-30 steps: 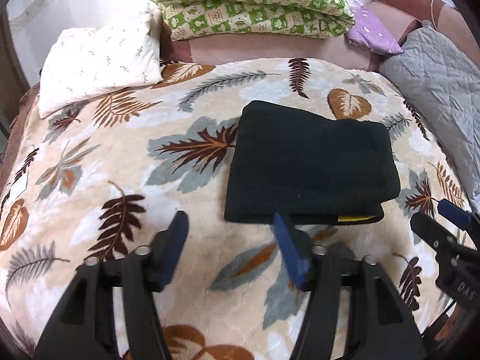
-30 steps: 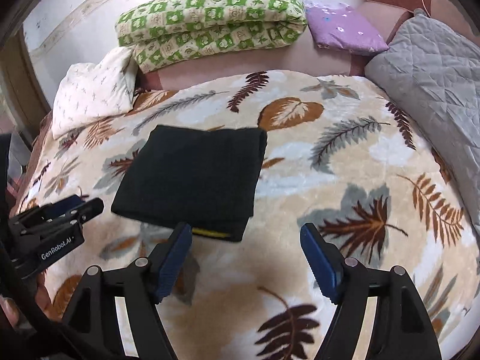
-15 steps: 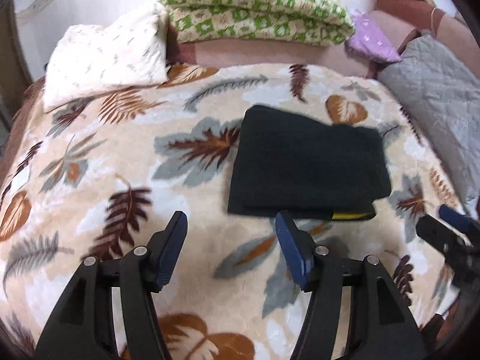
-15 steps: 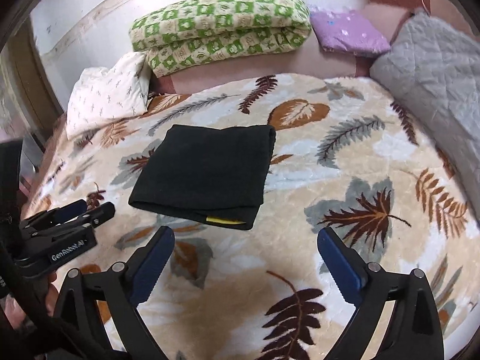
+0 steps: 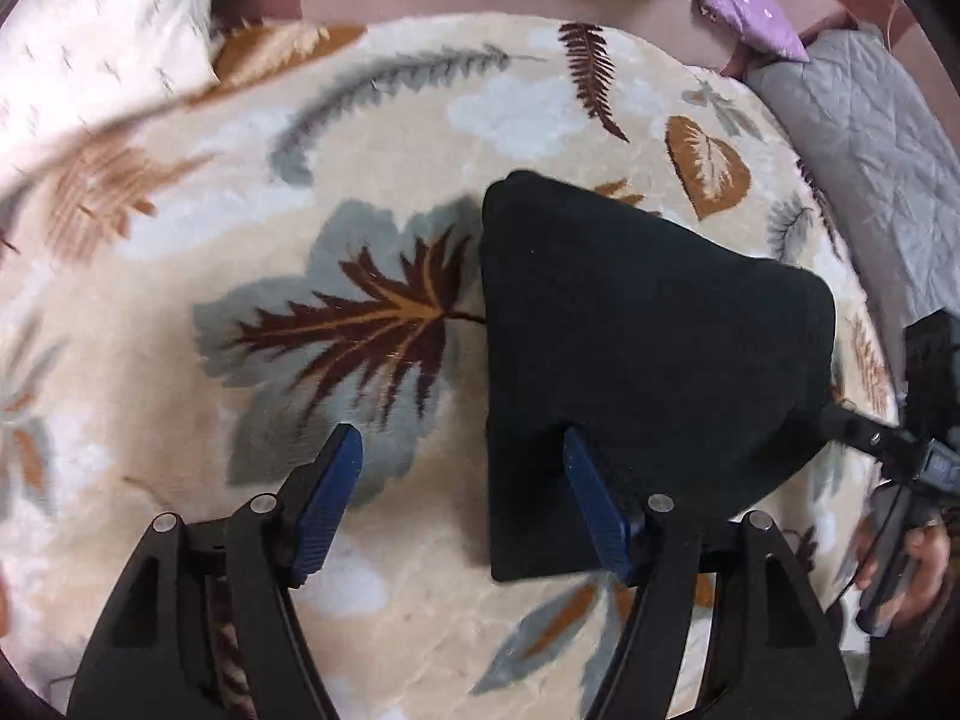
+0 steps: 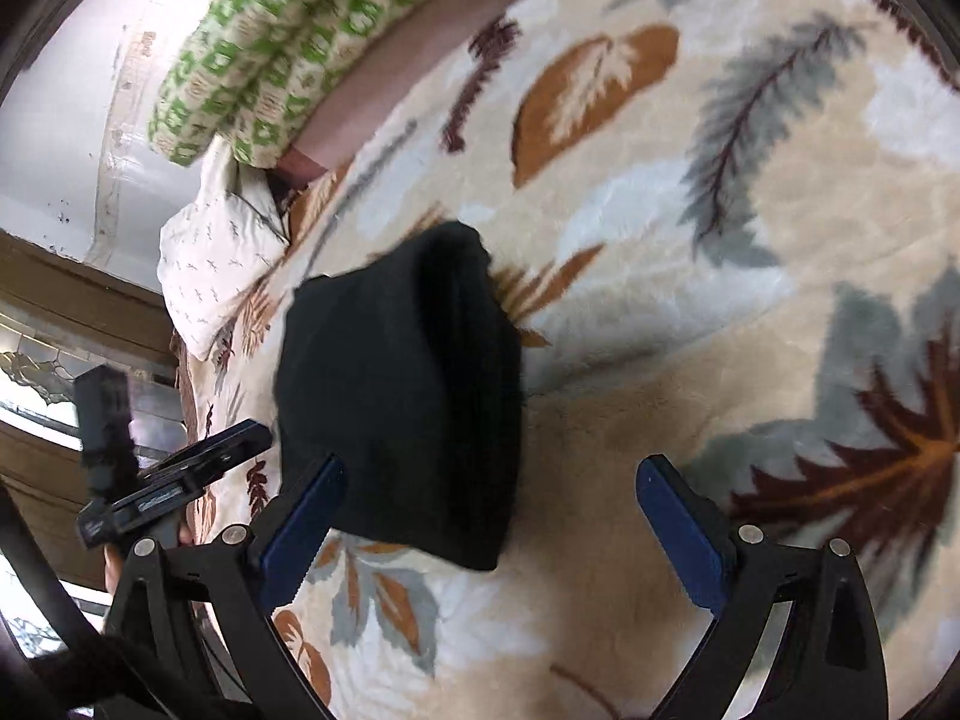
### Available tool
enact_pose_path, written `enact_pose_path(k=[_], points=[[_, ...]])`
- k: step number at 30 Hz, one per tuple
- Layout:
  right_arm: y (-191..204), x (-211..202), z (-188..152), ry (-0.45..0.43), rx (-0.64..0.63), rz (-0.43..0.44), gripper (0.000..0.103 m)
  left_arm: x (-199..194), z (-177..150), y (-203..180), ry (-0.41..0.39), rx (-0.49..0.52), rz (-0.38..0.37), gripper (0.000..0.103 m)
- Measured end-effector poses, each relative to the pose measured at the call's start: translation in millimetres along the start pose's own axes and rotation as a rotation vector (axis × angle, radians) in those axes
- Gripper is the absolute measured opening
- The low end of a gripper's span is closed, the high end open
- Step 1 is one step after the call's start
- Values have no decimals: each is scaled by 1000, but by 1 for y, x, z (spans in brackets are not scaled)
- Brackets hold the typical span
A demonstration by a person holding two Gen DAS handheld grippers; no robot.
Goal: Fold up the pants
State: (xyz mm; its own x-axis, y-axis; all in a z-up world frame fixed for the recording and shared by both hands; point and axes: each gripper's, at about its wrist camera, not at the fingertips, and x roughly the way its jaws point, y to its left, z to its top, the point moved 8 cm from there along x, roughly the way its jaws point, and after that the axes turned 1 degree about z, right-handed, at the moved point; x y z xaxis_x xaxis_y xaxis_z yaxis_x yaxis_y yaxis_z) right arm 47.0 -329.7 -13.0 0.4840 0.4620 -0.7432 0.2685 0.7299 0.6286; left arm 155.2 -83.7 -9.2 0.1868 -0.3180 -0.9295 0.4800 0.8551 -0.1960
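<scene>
At the bottom of the left wrist view, our left gripper (image 5: 462, 495) hangs wide open, holding nothing, its right finger over the near edge of the folded black pants (image 5: 630, 360). Our right gripper (image 6: 492, 516) gapes empty too. The pants lie mid-frame on the leaf-print blanket (image 5: 360, 150); beyond, upper left, a white pillow (image 5: 78, 60).
</scene>
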Motion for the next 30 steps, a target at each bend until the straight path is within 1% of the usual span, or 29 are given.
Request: enact_pose_path(k=[1, 3, 6, 7, 8, 9, 11, 13, 14, 15, 16, 17, 18, 19, 20, 21, 22, 23, 25, 26, 28, 30], points=[[-1, 5, 0, 13, 4, 24, 100, 5, -1, 0, 15, -31, -61, 69], [-1, 14, 2, 20, -4, 51, 102, 13, -1, -3, 31, -79, -152, 69], [5, 21, 5, 29, -44, 67, 102, 18, 2, -7, 24, -87, -212, 71], [9, 22, 5, 32, -63, 79, 102, 19, 3, -9, 22, -90, -225, 75], [15, 25, 5, 45, -83, 110, 102, 20, 4, -11, 19, -94, -237, 82], [19, 27, 4, 51, -97, 125, 102, 20, 4, -13, 14, -97, -249, 86], [22, 35, 5, 62, -104, 126, 103, 18, 3, -24, -3, -71, -269, 87], [24, 39, 7, 63, -95, 133, 102, 17, 3, -32, -17, -60, -273, 87], [28, 37, 7, 57, -97, 173, 98, 16, 3, -34, -21, -61, -286, 82], [31, 35, 6, 62, -87, 228, 84, 15, 0, -40, -19, -61, -316, 79], [31, 36, 4, 73, -78, 237, 69, 13, -3, -40, -31, -62, -304, 77], [31, 37, 2, 80, -88, 227, 65, 12, -2, -41, -43, -60, -296, 72], [31, 37, 1, 75, -116, 197, 59, 9, -4, -43, -65, -58, -291, 68], [31, 36, 1, 69, -123, 192, 53, 7, -4, -42, -77, -65, -289, 60], [30, 34, 2, 57, -117, 193, 50, 5, -5, -40, -86, -78, -297, 52], [30, 32, 3, 46, -117, 194, 46, 1, -6, -37, -105, -109, -322, 49], [31, 29, 3, 37, -122, 197, 43, -2, -7, -33, -115, -131, -343, 42], [33, 27, 4, 27, -129, 198, 42, -4, -7, -30, -130, -162, -376, 37], [39, 25, 3, 22, -143, 220, 42, -4, -10, -25, -135, -197, -399, 34], [40, 24, 3, 19, -147, 225, 42, -2, -11, -24, -130, -202, -405, 34], [38, 27, 3, 25, -132, 232, 44, 4, -9, -23, -100, -180, -387, 34], [32, 28, 2, 38, -98, 261, 46, 9, -4, -23, -64, -176, -408, 40]])
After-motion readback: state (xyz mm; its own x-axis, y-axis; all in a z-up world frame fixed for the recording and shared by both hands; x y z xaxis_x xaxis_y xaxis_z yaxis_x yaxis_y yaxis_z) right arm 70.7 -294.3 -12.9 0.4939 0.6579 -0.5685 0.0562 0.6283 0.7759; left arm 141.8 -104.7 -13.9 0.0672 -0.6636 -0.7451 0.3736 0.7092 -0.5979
